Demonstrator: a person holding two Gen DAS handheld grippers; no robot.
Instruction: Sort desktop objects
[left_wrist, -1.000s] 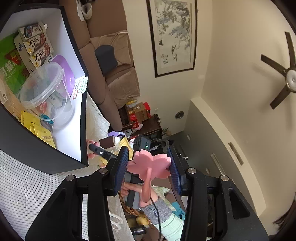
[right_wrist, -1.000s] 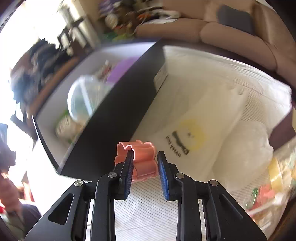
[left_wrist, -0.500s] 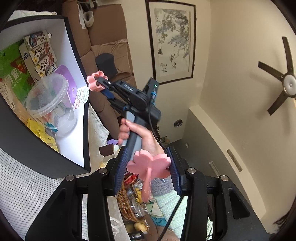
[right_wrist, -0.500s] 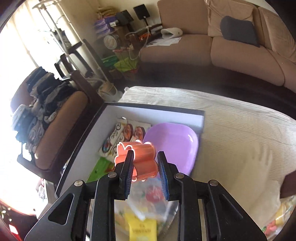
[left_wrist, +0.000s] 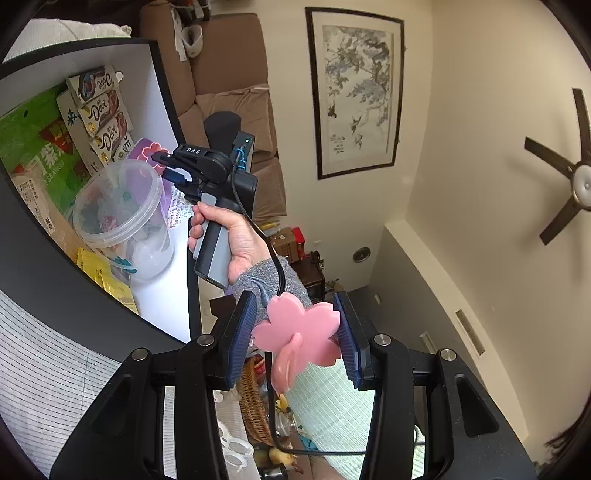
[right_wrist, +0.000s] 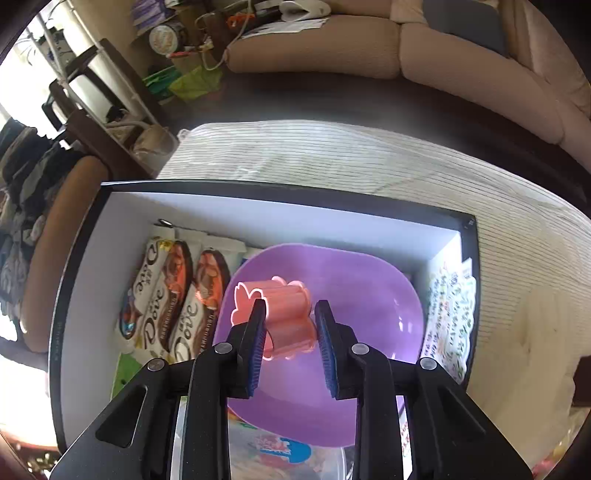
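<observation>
My left gripper (left_wrist: 295, 332) is shut on a pink flower-shaped piece (left_wrist: 299, 334) and holds it up in the air, beside the black storage box (left_wrist: 44, 273). My right gripper (right_wrist: 290, 325) is shut on an orange-pink flower-shaped cutter (right_wrist: 280, 314) and holds it over the purple plate (right_wrist: 332, 295) inside the box (right_wrist: 280, 192). The right gripper also shows in the left wrist view (left_wrist: 162, 166), above the clear plastic tub (left_wrist: 122, 218), with the cutter (left_wrist: 151, 153) at its tips.
The box holds Dove chocolate packs (right_wrist: 166, 295), a green packet (left_wrist: 29, 147), yellow sachets (left_wrist: 107, 280) and a printed packet (right_wrist: 450, 317). It stands on a striped cloth (right_wrist: 369, 162). A sofa (right_wrist: 443, 51) lies behind. A wicker basket (left_wrist: 255, 402) sits below.
My right gripper has carried the cutter from outside the box to over the purple plate and lower toward the tub. My left gripper has held its pink flower nearly still.
</observation>
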